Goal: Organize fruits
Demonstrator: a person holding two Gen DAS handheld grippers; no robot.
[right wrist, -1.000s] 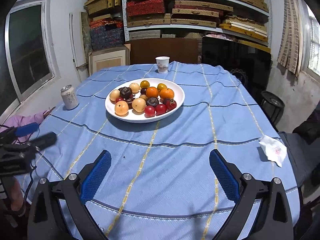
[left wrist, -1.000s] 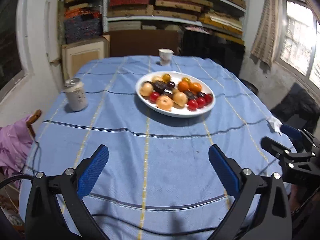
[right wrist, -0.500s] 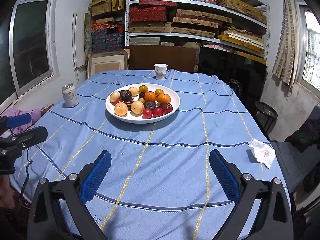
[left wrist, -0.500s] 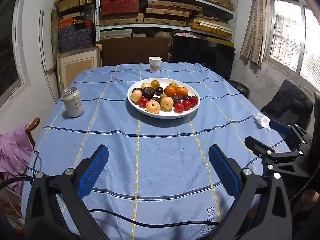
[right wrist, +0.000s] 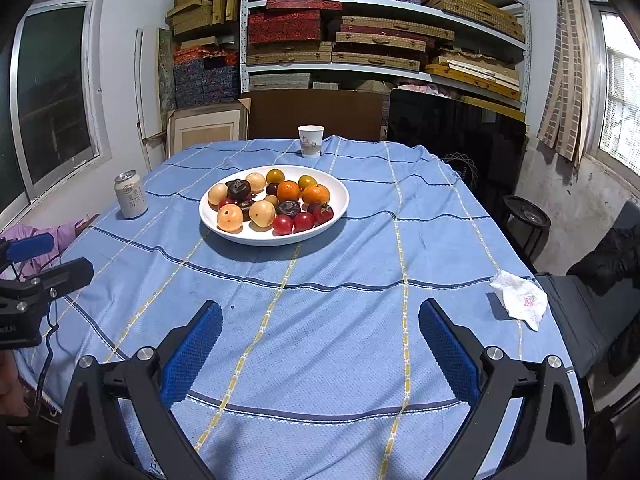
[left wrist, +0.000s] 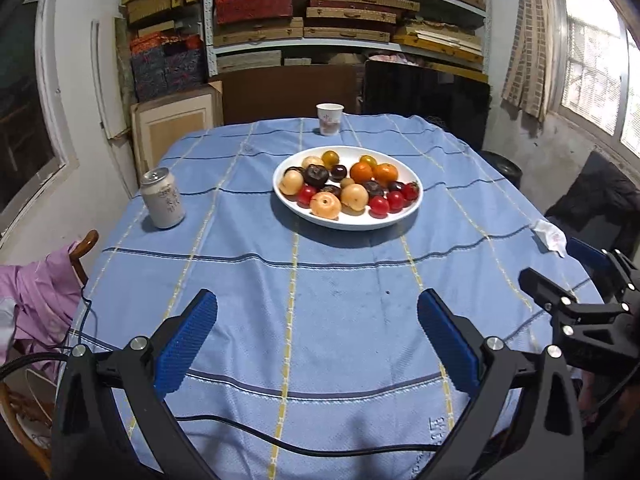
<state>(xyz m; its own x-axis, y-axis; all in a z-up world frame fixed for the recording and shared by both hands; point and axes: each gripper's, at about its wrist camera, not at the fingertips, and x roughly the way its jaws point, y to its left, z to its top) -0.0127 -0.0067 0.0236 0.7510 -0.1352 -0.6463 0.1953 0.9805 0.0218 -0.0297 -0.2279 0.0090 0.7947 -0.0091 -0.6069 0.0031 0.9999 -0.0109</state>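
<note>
A white oval plate (left wrist: 400,220) (right wrist: 336,216) stands mid-table on the blue cloth. It holds several mixed fruits: oranges (left wrist: 362,171) (right wrist: 288,190), red tomatoes (left wrist: 379,205) (right wrist: 283,224), pale yellow fruits (left wrist: 326,204) (right wrist: 230,218) and dark purple fruits (left wrist: 316,175) (right wrist: 239,189). My left gripper (left wrist: 317,334) is open and empty, above the near table edge, well short of the plate. My right gripper (right wrist: 320,336) is open and empty, also at the near edge. Each gripper shows at the side of the other's view.
A drink can (left wrist: 162,199) (right wrist: 131,194) stands at the left. A paper cup (left wrist: 329,119) (right wrist: 311,141) stands at the far edge. A crumpled tissue (left wrist: 552,237) (right wrist: 519,300) lies at the right edge. A cable (left wrist: 280,440) crosses the near cloth. Shelves of boxes stand behind the table.
Both grippers have drawn back and risen from the table, so the plate looks smaller and farther. Both stay open and empty.
</note>
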